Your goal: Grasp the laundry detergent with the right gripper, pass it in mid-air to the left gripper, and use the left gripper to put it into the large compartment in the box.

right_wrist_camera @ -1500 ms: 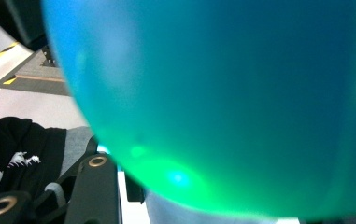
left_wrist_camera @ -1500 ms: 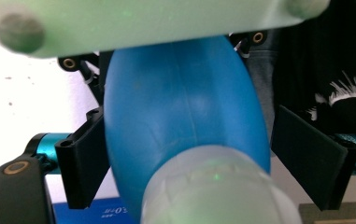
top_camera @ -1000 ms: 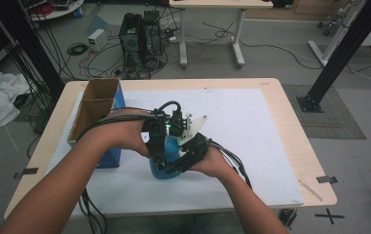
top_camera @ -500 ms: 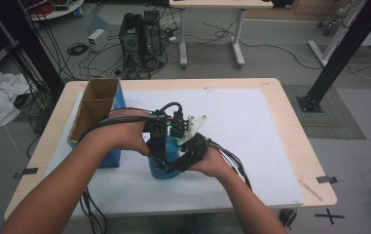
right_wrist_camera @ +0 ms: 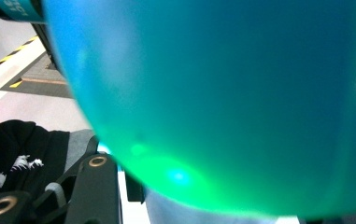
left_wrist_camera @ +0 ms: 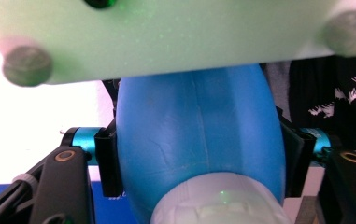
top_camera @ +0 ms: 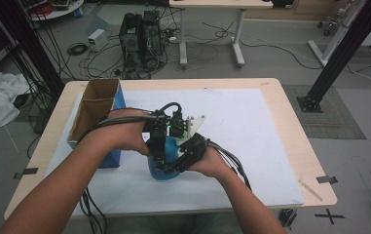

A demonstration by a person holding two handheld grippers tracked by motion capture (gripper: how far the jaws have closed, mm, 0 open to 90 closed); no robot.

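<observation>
— Blue plastic, a bottle (top_camera: 164,161) by the look of it, standing on the white sheet near the front middle of the tabletop (top_camera: 290,131), just right of the open cardboard box (top_camera: 95,109). Which step is this?

— The gripping step, I'd judge. In the left gripper view the bottle's body (left_wrist_camera: 199,140) sits between the two black jaws, and their pads look pressed against its sides. The left gripper (top_camera: 157,148) has just been closing its jaws onto it.

— And the other hand?

— The right gripper (top_camera: 183,158) comes in from the right, low on the bottle. Its own view is so near that the blue wall (right_wrist_camera: 222,102) blurs; only one jaw is visible beneath it. Its jaws are as closed as they get, so I take it they pinch the bottle too.

— What's that pale ribbed part low in the left gripper view?

— Probably the cap (left_wrist_camera: 217,205), though it's too blurred to swear.

— So what next?

— Likely one gripper steadies the body while the other works the cap. That calls for a firm hold without crushing the soft wall.
</observation>
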